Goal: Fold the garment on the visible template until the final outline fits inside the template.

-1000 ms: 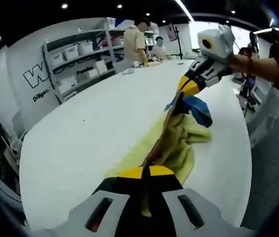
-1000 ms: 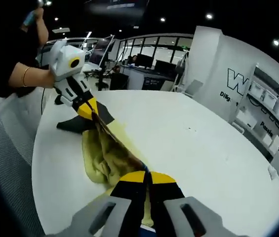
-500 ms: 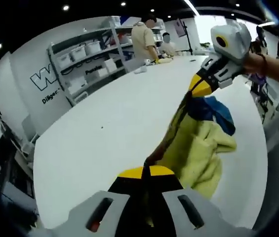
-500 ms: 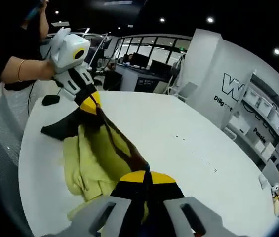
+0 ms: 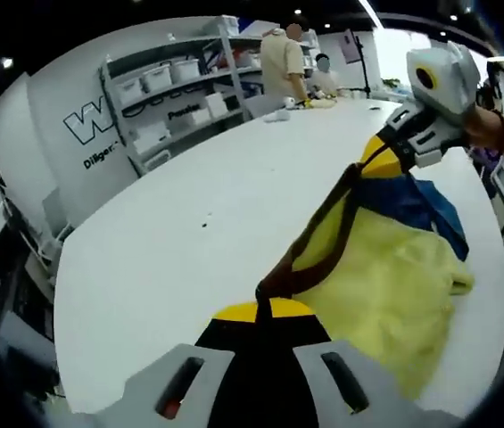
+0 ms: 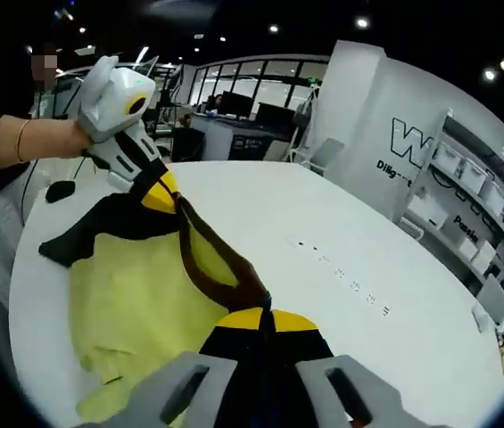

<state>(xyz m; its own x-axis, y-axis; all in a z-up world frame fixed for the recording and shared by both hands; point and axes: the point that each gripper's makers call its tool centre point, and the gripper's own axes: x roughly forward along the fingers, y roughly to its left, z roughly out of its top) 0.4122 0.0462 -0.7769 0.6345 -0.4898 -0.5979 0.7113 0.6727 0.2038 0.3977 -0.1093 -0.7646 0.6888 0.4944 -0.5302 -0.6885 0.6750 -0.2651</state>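
Observation:
A yellow garment (image 5: 385,285) with a brown neck band (image 5: 318,232) and a blue sleeve (image 5: 417,203) hangs over the white table (image 5: 189,250). My left gripper (image 5: 269,305) is shut on one end of the brown band. In the left gripper view my right gripper (image 5: 378,153), held by a hand, pinches the band's far end. In the right gripper view my right gripper (image 6: 267,314) is shut on the brown band (image 6: 211,259), and my left gripper (image 6: 164,194) grips its other end. The yellow cloth (image 6: 136,303) spreads below, with a dark sleeve (image 6: 82,236) at the left.
Shelves with white bins (image 5: 167,98) stand along a wall with a large logo. Two people (image 5: 287,58) work at the table's far end. A small black object (image 6: 58,190) lies near the table edge. Office desks and windows (image 6: 252,98) lie beyond the table.
The bunched yellow cloth has opened out into a wider, flatter sheet under the band. Both grippers keep their hold, and the band between them now sags in a curve.

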